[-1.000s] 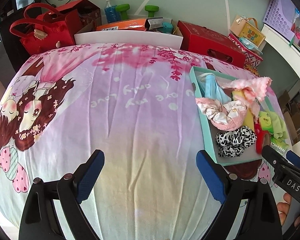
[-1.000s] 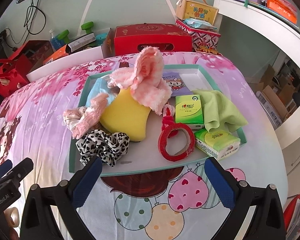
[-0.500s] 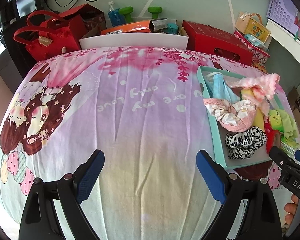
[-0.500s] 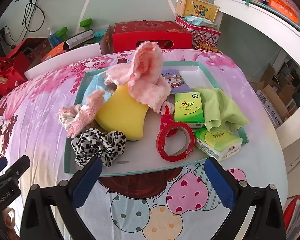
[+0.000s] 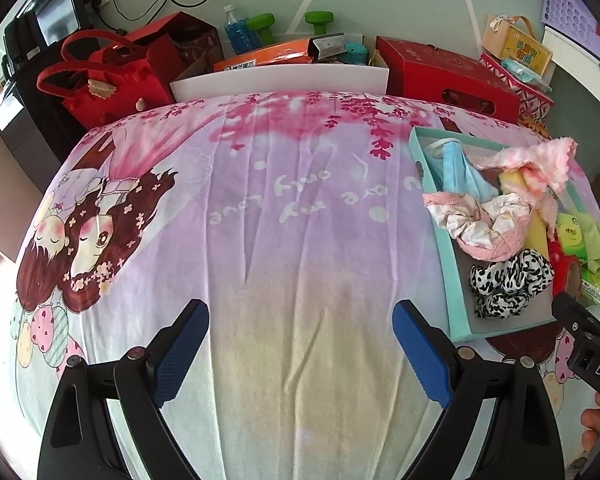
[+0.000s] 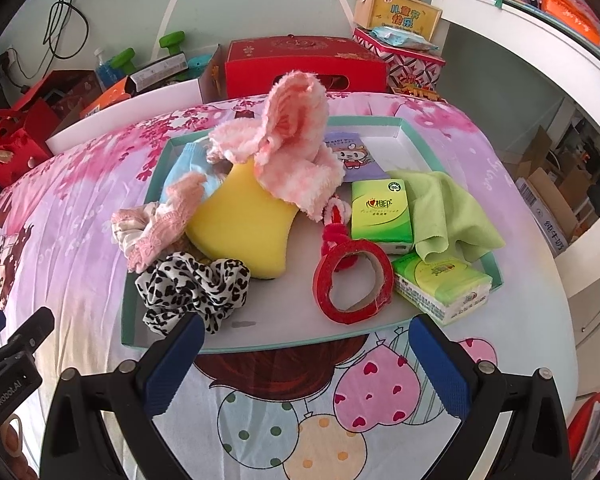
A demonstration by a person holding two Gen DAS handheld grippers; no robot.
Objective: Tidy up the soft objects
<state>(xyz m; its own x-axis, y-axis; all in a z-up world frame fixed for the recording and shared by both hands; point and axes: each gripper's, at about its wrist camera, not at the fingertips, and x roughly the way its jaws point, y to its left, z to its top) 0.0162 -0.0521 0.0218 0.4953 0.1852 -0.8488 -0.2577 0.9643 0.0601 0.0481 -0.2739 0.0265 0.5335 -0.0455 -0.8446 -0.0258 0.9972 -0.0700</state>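
A teal-rimmed tray [image 6: 404, 123] [image 5: 432, 184] lies on the printed bedsheet. In it are a leopard-print scrunchie [image 6: 192, 290] [image 5: 510, 282], a pink lace scrunchie [image 6: 156, 224] [image 5: 476, 222], a yellow sponge [image 6: 244, 220], a fluffy pink cloth [image 6: 292, 148] [image 5: 540, 160], a blue face mask [image 6: 188, 168] [image 5: 458, 174], a green cloth [image 6: 448, 210], two green tissue packs [image 6: 380, 210], [image 6: 444, 286] and a red tape roll [image 6: 354, 280]. My right gripper [image 6: 302, 350] is open just before the tray's near edge. My left gripper [image 5: 300, 336] is open over bare sheet, left of the tray.
Behind the bed stand red gift boxes [image 6: 304, 62], a red bag [image 5: 104, 84], green dumbbells [image 5: 260, 24], a bottle [image 5: 236, 32] and a white board [image 5: 280, 80]. A white shelf [image 6: 540, 40] runs along the right. Cardboard boxes [image 6: 548, 196] sit on the floor right.
Both grippers have drifted slightly; the right one has come closer to the tray's near edge. Both stay open and nothing in the tray has moved.
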